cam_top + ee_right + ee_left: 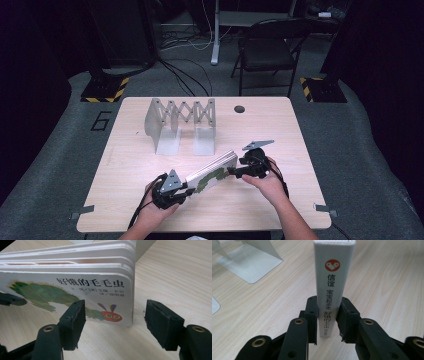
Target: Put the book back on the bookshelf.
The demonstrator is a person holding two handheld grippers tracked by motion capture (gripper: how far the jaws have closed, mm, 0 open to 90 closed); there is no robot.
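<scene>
Board book [214,173] with a green caterpillar on its cover lies slantwise on the pale wooden tabletop [280,130], near the person's edge, between the two hands. In the high view it runs from lower left to upper right, its thick white pages fanned slightly at the far end.

The left gripper [170,190] sits at the book's lower left end, held low over the tabletop by the left hand [155,207], whose forearm comes in from the bottom edge. In the left gripper view its jaws are clamped on the book's white spine [333,287], one pad on each side, just above the lower end of the printed column of characters; the spine rises straight up between them.

The right gripper [247,167] is at the book's upper right end, held by the right hand [267,182], with the forearm angling in from the lower right. In the right gripper view its jaws stand apart: the left pad [75,322] is in front of the cover near the caterpillar's head, the right pad [160,323] is clear of the book's corner, over bare wood. Neither pad presses on the book.

Farther back on the tabletop stands a grey metal folding bookend rack [180,120], well apart from the book.
</scene>
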